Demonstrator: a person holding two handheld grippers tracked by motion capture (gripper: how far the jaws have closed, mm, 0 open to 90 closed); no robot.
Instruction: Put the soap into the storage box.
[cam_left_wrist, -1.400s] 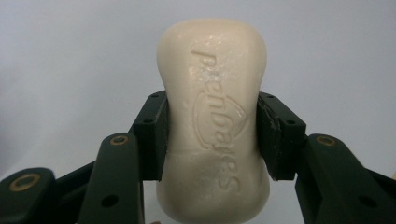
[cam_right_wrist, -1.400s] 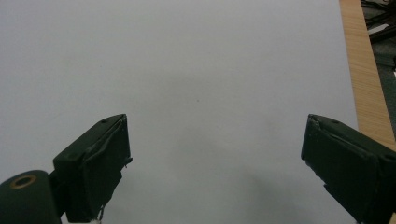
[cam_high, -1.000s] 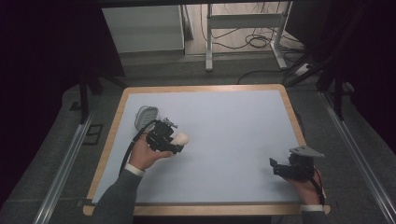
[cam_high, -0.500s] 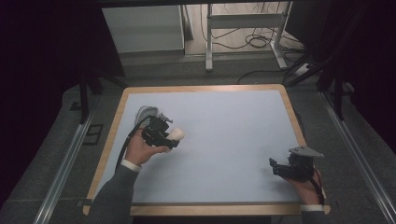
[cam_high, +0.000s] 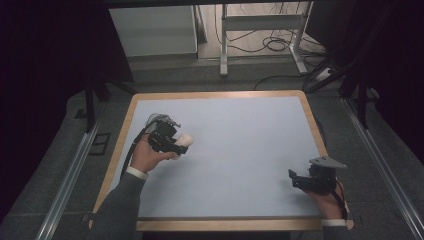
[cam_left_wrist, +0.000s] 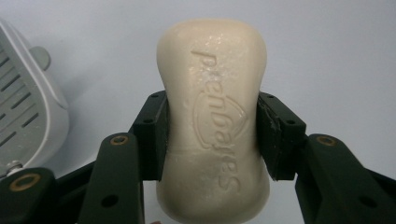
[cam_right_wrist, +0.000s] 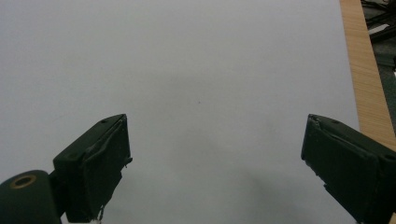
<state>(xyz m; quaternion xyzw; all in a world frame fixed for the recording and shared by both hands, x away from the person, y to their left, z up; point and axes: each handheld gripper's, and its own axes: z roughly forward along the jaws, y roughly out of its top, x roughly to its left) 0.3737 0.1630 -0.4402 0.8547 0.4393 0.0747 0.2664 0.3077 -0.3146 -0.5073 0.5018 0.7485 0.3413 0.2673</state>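
**Left has the soap**

I saw the left gripper (cam_left_wrist: 212, 135) clamped on the cream soap bar (cam_left_wrist: 214, 116), pads on both its sides, held over the table's (cam_high: 240, 150) left part beside a white slotted dish (cam_left_wrist: 23, 107). Right gripper (cam_right_wrist: 215, 163) sat wide open, holding nothing, at the near right corner.

Left claw (cam_high: 176, 143) carried soap (cam_high: 185, 139) slightly rightward.

Lab test cell: wood-edged counter (cam_high: 220, 95) on grey carpet, aluminium rails (cam_high: 67, 177) either side, dark curtains, loose cables (cam_high: 272, 45) on floor behind, metal frame legs (cam_high: 224, 50).
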